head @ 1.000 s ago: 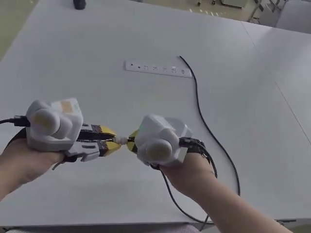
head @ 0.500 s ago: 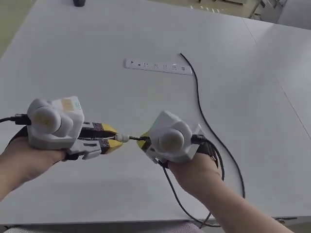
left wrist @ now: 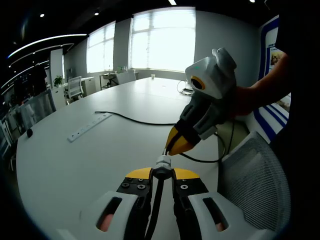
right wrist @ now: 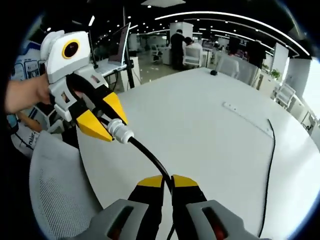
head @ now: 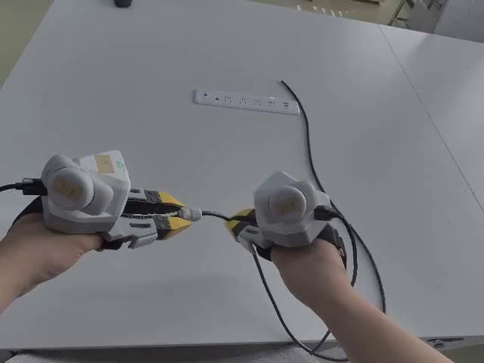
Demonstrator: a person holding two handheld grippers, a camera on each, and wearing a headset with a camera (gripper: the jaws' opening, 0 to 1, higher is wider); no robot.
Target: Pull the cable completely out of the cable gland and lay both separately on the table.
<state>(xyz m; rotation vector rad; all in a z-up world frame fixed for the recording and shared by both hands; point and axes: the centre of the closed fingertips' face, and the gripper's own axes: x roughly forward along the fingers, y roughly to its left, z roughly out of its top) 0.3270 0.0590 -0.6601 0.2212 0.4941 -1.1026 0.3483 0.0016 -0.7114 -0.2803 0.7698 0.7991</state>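
Note:
In the head view, my left gripper (head: 178, 218) is shut on the small white cable gland (head: 190, 215), held just above the white table (head: 113, 91). A black cable (head: 215, 216) runs out of the gland to my right gripper (head: 240, 221), which is shut on it a short way off. The left gripper view has the gland (left wrist: 162, 163) pinched at my yellow jaw tips, with the right gripper (left wrist: 177, 142) just beyond. In the right gripper view, the cable (right wrist: 150, 155) curves from my jaws up to the gland (right wrist: 120, 132). The cable's tail loops under my right hand.
A white power strip (head: 246, 101) lies mid-table, and its black cord (head: 308, 151) trails toward the near right edge. A dark object (head: 122, 4) sits at the far edge. A mesh chair (left wrist: 250, 180) stands close behind the table edge.
My right gripper has moved right, away from the left one, and a longer stretch of black cable now shows between the gland and its jaws. The left gripper has stayed put.

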